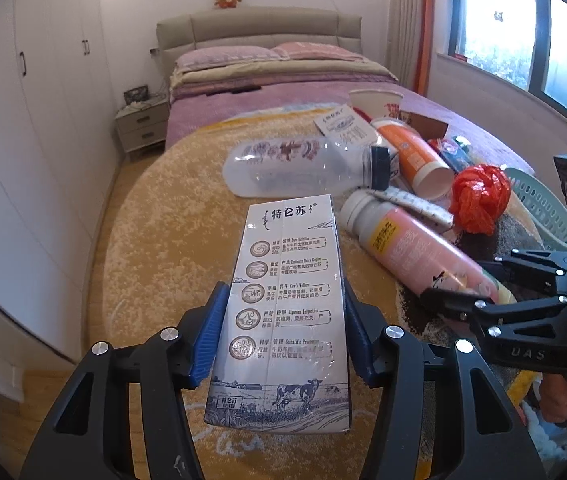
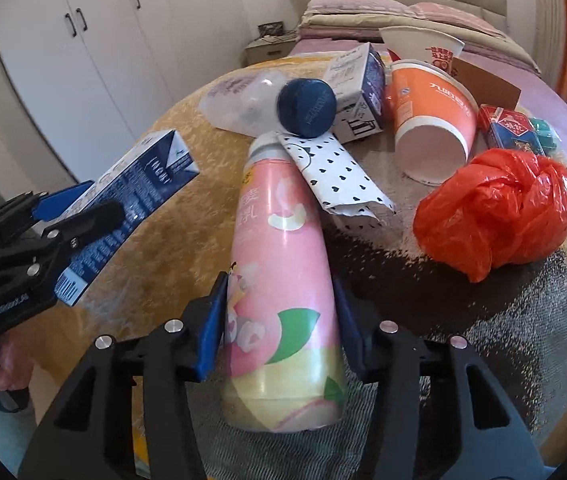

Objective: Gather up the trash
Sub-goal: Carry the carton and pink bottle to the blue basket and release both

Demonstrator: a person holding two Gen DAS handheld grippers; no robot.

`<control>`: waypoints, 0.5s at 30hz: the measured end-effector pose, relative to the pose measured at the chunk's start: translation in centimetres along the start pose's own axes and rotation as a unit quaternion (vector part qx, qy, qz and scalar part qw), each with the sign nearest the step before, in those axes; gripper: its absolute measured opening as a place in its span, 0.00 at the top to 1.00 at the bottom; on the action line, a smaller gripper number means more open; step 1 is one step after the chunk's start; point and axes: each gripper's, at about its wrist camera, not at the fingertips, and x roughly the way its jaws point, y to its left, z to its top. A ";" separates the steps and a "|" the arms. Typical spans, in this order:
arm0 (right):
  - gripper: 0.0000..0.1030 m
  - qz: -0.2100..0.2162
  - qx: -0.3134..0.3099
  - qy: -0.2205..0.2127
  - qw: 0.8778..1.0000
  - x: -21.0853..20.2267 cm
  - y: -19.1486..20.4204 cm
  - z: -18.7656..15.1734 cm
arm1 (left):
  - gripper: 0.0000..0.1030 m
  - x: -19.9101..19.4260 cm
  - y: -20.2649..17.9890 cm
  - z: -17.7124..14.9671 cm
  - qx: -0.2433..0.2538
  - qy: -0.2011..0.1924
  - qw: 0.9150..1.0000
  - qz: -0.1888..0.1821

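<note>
Left gripper (image 1: 285, 332): its blue pads press on both long sides of a white rectangular milk carton with dark blue print (image 1: 283, 316); the jaws are about half open and the carton fills the gap between them.
Milk carton: in the right wrist view it is tilted and lifted above the yellow round rug (image 2: 187, 160), not touching it.
Right gripper (image 2: 281, 320): its blue pads sit against the two sides of a pink plastic drink bottle with a white cap (image 2: 283, 280); the jaws are about half open, closed on the bottle.
Pink bottle: it lies on the rug, its cap end under a white paper wrapper with small black hearts (image 2: 339, 176).
Other trash on the rug: a clear plastic bottle with a dark blue cap (image 1: 303, 164) on its side, an orange paper cup (image 2: 431, 128) on its side, a crumpled red plastic bag (image 2: 495, 216), a second small milk carton (image 2: 359, 92).
Hands: a person's hand (image 2: 7, 364) holds the handle of the left gripper.
Background: a bed with pink cover (image 1: 267, 80), white wardrobe doors (image 1: 35, 120).
</note>
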 end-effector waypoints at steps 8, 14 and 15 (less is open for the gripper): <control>0.55 0.054 -0.008 -0.023 0.998 -2.2 1.1 -1.2 | 0.50 -1.3 1.0 0.6 -0.022 -0.026 0.999 0.006; 0.55 0.062 0.006 -0.055 0.997 -4.6 -0.1 -0.9 | 0.50 -2.4 0.5 1.4 -0.019 -0.050 0.999 0.005; 0.55 0.063 0.009 -0.061 0.996 -5.0 -0.3 -0.7 | 0.50 -2.6 0.2 1.7 -0.018 -0.055 0.998 0.002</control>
